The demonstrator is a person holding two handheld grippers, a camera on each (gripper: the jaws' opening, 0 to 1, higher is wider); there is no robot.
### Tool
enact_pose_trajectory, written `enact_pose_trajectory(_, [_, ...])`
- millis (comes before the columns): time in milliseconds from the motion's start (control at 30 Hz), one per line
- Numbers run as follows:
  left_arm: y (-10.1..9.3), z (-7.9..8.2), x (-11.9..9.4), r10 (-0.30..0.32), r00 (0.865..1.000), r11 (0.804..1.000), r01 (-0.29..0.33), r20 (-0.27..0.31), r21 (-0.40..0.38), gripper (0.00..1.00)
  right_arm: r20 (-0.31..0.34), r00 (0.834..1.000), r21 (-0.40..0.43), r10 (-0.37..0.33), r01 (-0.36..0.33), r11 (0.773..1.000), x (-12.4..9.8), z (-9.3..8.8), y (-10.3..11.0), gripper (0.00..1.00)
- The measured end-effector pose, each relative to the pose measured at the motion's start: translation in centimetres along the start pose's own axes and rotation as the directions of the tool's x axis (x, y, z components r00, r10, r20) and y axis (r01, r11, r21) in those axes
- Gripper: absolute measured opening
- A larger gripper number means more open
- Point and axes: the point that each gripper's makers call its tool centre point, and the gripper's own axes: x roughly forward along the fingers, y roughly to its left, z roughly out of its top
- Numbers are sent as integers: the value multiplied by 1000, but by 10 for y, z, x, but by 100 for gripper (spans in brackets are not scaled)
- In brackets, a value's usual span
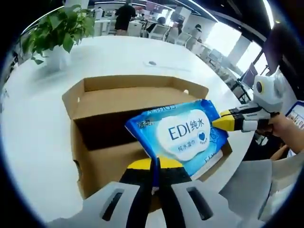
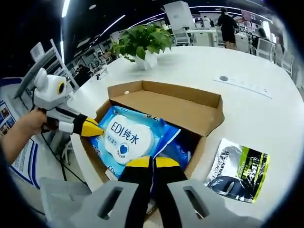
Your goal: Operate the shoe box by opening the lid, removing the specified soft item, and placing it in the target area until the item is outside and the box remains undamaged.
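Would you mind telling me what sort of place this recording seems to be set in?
Probably an open-plan office or lab: a large white table with a potted plant, ceiling strip lights, and desks with chairs and people in the background.

The left gripper view looks forward along its own jaws, close above the near edge of the open shoe box (image 1: 137,102), facing across the white table (image 1: 38,128) toward a potted plant (image 1: 59,28) far beyond the jaws and to their left. The right gripper view sits just as near, over another edge of the box (image 2: 190,102), facing the same plant (image 2: 142,40) ahead of its jaws. Both views share the box, the blue wipes pack (image 1: 183,130) just past the jaw tips, and each other's gripper. A dark pouch (image 2: 240,168), perhaps a cosmetics sachet, lies right of the right jaws.
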Motion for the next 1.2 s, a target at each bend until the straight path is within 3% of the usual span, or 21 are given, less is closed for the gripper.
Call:
enact_pose_trajectory(700, [-57,30,13,-58,998,997,58,14,41,0,48,996,58,-70,67,996,-52,2,-42,0])
enact_pose_trajectory(1200, [-100,47,39,-105,994,993,104,5,64,0,49,990,105,-135,129,986,-84,-8,-84,0])
